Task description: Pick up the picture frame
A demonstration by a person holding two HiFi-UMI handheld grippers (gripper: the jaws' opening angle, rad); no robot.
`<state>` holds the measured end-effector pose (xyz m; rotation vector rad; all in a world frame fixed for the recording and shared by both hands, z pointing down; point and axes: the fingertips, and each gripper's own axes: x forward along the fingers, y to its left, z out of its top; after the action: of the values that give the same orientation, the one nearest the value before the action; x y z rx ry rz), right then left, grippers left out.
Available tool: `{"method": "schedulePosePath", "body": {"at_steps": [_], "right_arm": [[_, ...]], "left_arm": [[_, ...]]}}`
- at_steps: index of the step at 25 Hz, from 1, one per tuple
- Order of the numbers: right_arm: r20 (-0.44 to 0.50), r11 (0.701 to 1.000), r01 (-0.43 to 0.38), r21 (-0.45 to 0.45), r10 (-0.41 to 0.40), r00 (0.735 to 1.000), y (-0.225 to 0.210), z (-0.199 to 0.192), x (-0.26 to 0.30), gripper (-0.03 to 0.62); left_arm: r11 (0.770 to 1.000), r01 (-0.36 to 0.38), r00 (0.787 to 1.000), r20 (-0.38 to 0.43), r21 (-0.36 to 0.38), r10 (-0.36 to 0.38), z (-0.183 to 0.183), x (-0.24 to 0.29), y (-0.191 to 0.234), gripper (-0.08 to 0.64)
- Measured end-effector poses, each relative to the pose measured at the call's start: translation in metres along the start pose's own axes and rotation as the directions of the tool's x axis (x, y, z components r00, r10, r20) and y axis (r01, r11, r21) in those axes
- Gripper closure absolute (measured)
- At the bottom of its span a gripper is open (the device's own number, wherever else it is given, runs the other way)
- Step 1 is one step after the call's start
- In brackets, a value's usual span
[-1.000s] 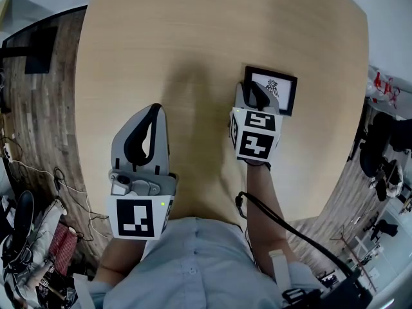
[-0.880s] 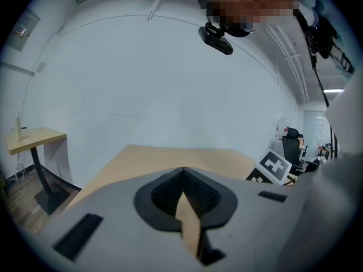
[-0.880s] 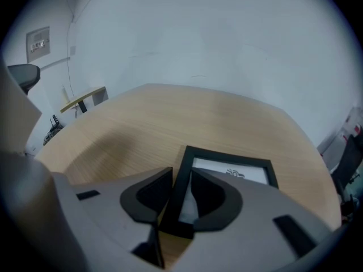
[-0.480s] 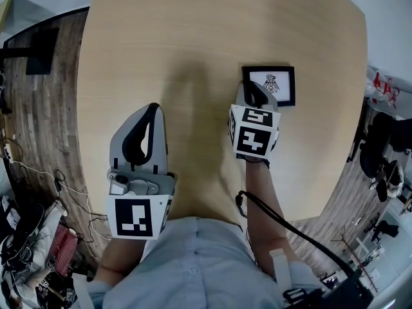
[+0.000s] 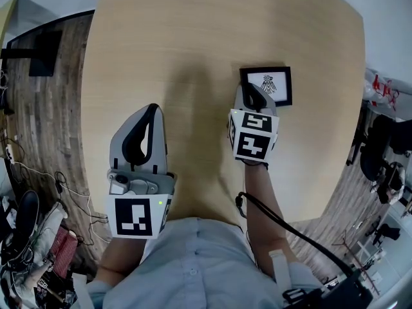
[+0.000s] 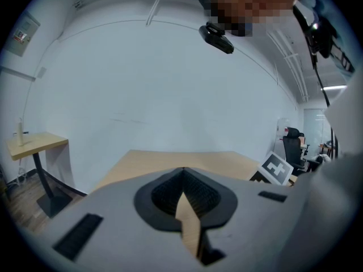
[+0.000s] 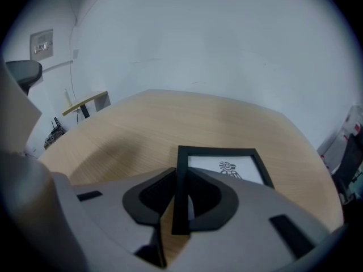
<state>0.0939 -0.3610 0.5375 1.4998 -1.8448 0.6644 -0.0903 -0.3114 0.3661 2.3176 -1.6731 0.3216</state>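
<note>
The right gripper's (image 7: pixel 179 200) jaws are closing on the frame's (image 7: pixel 227 169) thin left rail, and so shallow a pinch could let it swing or slip.

Head camera steeply down over table (image 5: pixel 193 37); gripper cameras low, close, across it

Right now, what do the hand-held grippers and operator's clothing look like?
The left hand-held gripper and right hand-held gripper have grey shells, black ribbed pads and cubes with black-and-white square markers. The right's jaws are closing on the edge of the picture frame. A black cable trails beside the right forearm. Light blue shirt.
</note>
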Motion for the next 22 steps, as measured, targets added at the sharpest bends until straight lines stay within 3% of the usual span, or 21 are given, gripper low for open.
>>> {"method": "schedulePosePath", "body": {"at_steps": [4,9,12,17,22], "right_arm": [[0.082,1.000,-0.028,0.000,0.028,0.996,0.007,0.018,-0.013,0.529],[0.193,0.999,-0.039,-0.004,0.039,0.980,0.012,0.035,-0.041,0.529],[0.277,0.999,-0.050,-0.005,0.050,0.960,0.015,0.049,-0.068,0.529],[0.427,0.998,-0.057,-0.006,0.054,0.902,0.015,0.077,-0.124,0.528],[0.569,0.998,-0.066,-0.017,0.064,0.820,0.019,0.095,-0.188,0.528]], "left_arm": [[0.999,0.004,0.999,0.053,0.050,-0.007,0.013,-0.007,0.001,0.558],[1.000,0.002,0.998,0.064,0.022,-0.003,0.014,-0.022,-0.006,0.558],[0.996,0.018,0.992,0.124,0.088,-0.029,0.025,-0.033,-0.010,0.558],[0.992,0.034,0.980,0.190,0.124,-0.058,0.038,-0.051,-0.022,0.558],[0.988,0.051,0.967,0.238,0.147,-0.086,0.049,-0.072,-0.042,0.558]]}}
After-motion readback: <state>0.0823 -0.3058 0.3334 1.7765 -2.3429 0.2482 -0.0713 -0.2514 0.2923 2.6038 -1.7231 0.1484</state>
